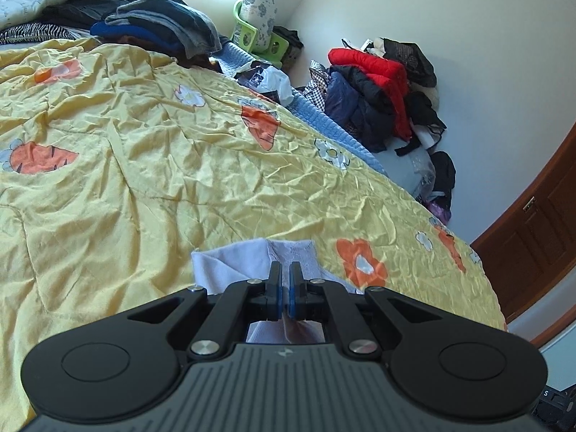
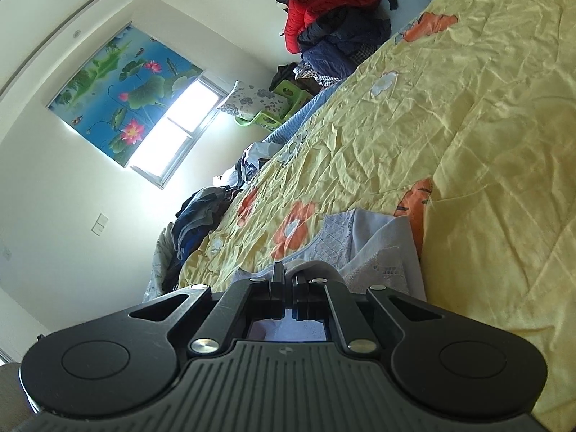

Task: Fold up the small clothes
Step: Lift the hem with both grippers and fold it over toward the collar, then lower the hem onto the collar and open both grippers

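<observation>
step: a fold of the pale garment (image 1: 230, 266) is judged underway on the bed quilt (image 1: 144, 165).
left hand-held gripper (image 1: 286, 270): clamped on cloth at 6 o'clock.
right hand-held gripper (image 2: 288, 277): clamped likewise.
next: edges to be aligned.

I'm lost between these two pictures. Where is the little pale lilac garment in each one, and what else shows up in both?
Left wrist view: the pale lilac garment lies bottom centre on the yellow quilt, pinched by the left hand-held gripper.
Right wrist view: the garment is lower centre-right, pinched by the right hand-held gripper.
Shared landmark: the red jacket on the clothes heap.
</observation>
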### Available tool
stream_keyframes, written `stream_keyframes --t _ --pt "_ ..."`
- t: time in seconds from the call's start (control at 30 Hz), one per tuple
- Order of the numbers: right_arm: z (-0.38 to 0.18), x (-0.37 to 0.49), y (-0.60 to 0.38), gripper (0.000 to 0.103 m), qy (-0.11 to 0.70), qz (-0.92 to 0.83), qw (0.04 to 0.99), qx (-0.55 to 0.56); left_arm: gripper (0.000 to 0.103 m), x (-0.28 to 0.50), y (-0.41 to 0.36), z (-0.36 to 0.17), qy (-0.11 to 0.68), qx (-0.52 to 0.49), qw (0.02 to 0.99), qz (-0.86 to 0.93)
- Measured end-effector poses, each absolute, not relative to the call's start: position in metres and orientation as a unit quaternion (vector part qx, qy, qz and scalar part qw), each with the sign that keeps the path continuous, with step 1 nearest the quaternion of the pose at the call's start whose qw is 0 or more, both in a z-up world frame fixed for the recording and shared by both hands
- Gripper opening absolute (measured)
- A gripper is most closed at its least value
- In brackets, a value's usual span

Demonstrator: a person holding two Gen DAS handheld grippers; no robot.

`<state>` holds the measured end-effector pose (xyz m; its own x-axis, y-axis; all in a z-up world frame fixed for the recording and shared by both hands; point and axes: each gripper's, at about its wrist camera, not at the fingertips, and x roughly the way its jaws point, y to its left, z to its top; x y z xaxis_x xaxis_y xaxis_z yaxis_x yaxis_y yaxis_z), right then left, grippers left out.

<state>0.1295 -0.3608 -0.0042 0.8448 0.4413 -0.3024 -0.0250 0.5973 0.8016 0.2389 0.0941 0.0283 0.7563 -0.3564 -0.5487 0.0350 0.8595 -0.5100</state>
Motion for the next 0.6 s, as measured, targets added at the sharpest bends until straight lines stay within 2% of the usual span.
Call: stream_keyframes --t 0.6 --pt "-0.023 0.184 -0.366 0.011 0.266 0.094 0.838 0.466 0.004 0.298 0.085 0.007 0.365 -0.241 0.897 -0.06"
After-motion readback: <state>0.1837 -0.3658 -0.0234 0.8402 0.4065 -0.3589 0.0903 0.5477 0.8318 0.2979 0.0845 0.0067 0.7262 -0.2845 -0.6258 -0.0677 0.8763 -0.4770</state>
